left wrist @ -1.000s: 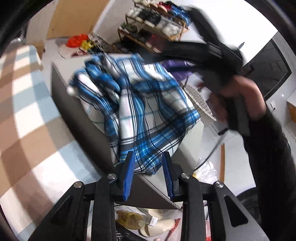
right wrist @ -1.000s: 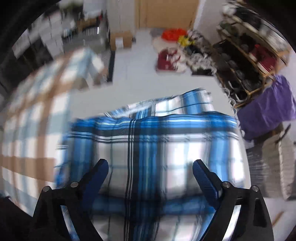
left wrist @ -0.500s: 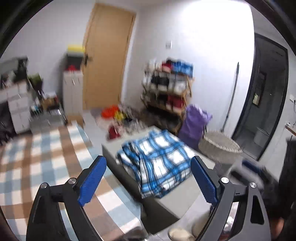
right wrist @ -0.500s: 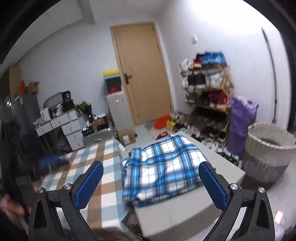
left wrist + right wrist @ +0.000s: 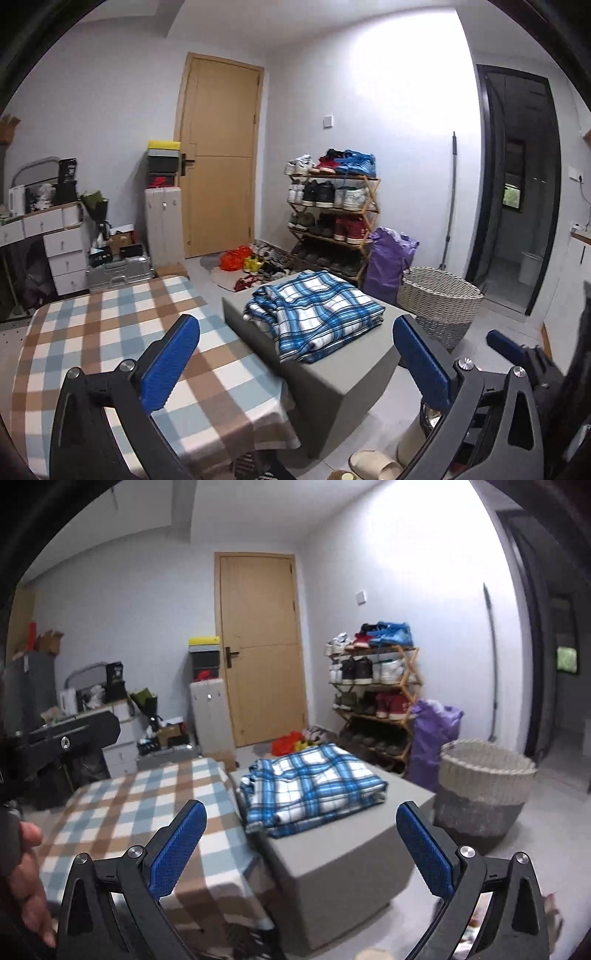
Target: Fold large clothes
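Checked tablecloth [image 5: 110, 354] spread ahead-left of the tool, wooden door [image 5: 218, 155] far ahead, shoe rack [image 5: 332, 210] ahead-right against the wall, purple bag [image 5: 388, 262] beside it, woven laundry basket [image 5: 439, 299] to the right, white drawers [image 5: 62, 254] far left.

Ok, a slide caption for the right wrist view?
Open right hand-held gripper faces a folded blue-and-white plaid shirt lying on a grey block ottoman.
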Demonstrator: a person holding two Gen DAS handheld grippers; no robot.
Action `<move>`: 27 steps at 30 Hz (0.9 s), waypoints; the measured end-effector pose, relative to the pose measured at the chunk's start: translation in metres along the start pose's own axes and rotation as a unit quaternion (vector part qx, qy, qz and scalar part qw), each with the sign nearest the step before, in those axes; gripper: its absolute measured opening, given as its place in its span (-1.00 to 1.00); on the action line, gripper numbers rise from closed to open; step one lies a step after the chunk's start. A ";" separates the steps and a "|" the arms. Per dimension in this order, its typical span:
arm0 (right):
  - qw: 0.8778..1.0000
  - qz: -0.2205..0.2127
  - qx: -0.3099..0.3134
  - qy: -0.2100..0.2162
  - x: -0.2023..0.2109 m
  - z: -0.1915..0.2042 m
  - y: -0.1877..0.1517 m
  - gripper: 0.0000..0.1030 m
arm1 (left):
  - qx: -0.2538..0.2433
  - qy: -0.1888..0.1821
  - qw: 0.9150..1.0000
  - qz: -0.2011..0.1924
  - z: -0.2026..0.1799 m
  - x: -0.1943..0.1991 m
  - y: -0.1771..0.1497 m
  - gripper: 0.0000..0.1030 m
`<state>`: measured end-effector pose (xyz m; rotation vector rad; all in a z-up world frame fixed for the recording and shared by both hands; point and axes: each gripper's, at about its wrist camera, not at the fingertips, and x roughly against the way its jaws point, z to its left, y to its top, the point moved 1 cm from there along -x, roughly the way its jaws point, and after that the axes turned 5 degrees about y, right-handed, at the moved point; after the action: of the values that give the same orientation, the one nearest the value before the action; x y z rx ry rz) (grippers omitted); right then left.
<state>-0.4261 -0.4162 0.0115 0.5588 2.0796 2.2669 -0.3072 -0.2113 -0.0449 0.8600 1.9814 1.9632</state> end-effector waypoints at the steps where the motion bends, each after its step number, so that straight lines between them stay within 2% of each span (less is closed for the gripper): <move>1: 1.000 -0.002 0.001 0.004 0.007 0.003 -0.003 1.00 | -0.002 0.005 1.000 -0.001 -0.001 0.004 -0.003 0.98; 5: 1.000 -0.012 0.002 0.006 0.024 0.009 -0.003 1.00 | -0.010 0.000 1.000 0.009 -0.004 0.009 -0.012 0.98; 10: 1.000 -0.013 0.010 -0.008 0.032 0.011 -0.004 1.00 | 0.005 -0.005 1.000 0.016 0.000 0.005 -0.019 0.98; 27: 1.000 -0.008 -0.005 -0.011 0.037 0.005 -0.009 1.00 | 0.013 0.011 1.000 -0.003 0.001 0.009 -0.019 0.98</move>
<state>-0.4616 -0.4012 0.0124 0.5610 2.0543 2.2518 -0.3191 -0.2046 -0.0608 0.8407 2.0244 1.9559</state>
